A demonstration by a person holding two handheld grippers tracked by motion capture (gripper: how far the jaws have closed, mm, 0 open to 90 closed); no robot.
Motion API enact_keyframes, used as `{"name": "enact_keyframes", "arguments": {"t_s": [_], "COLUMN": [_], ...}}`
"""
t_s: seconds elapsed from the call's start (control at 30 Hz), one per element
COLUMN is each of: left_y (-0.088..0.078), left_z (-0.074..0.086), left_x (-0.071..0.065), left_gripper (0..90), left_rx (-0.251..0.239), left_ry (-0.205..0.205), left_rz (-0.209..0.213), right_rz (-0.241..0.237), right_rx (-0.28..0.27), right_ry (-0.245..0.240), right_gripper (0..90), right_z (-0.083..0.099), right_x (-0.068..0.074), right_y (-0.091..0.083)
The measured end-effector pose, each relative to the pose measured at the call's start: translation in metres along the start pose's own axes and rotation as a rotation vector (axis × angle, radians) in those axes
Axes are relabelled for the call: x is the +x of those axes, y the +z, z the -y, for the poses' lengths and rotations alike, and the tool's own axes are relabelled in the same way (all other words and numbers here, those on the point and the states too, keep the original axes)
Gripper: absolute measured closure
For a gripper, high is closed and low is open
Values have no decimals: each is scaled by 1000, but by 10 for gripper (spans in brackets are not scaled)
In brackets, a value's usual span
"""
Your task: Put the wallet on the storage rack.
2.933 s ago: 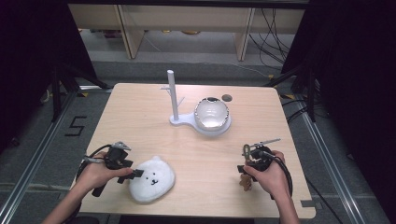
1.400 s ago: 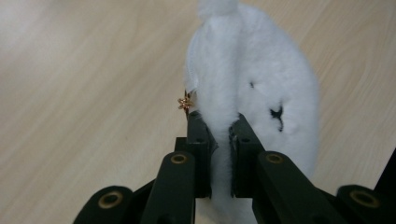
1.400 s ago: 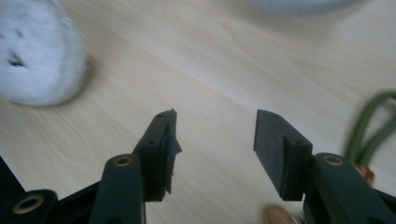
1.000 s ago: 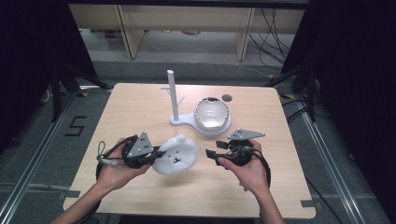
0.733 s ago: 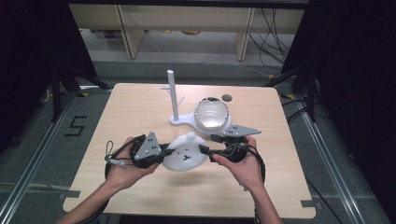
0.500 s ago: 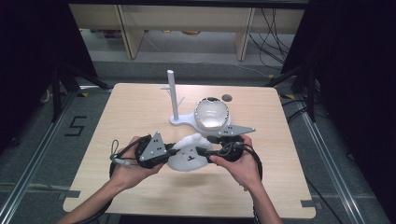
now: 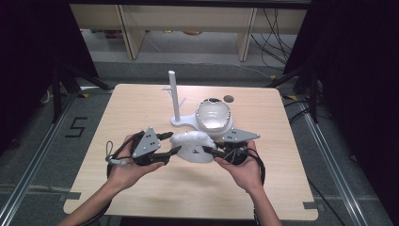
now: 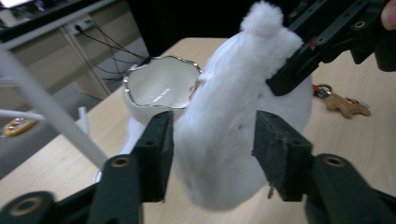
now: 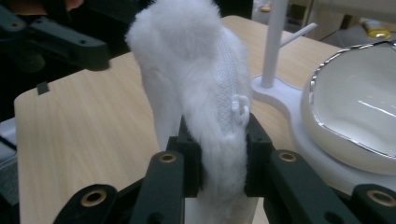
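High view: bowl (image 7: 213,114) just behind pouch (image 7: 191,146).

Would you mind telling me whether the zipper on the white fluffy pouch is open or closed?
Closed where visible: in the right gripper view the fluffy pouch's zipper teeth run meshed down to the pull, just above the right claw.

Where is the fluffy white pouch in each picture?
High view: pouch mid-table, between both grippers.
Left gripper view: pouch in the centre, between the jaws.
Right gripper view: pouch in the centre, pinched by the jaws.
Shared landmark: white bowl.
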State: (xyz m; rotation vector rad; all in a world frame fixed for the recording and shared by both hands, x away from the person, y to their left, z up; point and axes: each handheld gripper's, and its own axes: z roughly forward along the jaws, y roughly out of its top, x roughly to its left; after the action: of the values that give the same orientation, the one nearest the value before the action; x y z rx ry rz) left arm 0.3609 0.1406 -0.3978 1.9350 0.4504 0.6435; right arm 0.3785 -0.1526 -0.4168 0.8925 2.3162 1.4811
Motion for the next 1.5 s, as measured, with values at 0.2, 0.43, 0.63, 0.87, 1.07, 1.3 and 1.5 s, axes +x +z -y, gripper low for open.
{"name": "enact_keyframes", "arguments": {"t_s": [0.2,0.43,0.63,0.87,1.07,1.3,1.5], "left_y": [-26,-45,-52,-47,-39,-36,-35], "left_z": [24,66,97,119,131,135,137], "left_x": [9,13,12,7,5,3,1], "left_gripper": [361,340,348,348,347,346,346], "left_rx": [4,1,-44,-46,-50,-37,-35], "left_ry": [-87,-221,-312,-337,-335,-318,-317], "left_rz": [-54,-117,-160,-188,-179,-183,-180], "right_rz": [36,76,108,110,134,156,169], "right_rx": [-61,-108,-134,-160,-175,-187,-204], "right_ry": [39,41,53,59,89,101,80], "right_gripper": [748,747,747,747,747,747,747], "right_z": [-2,-7,-12,-19,-22,-29,-36], "right_x": [-12,-26,-35,-41,-47,-53,-63], "right_y": [-11,-19,-25,-28,-27,-27,-27]}}
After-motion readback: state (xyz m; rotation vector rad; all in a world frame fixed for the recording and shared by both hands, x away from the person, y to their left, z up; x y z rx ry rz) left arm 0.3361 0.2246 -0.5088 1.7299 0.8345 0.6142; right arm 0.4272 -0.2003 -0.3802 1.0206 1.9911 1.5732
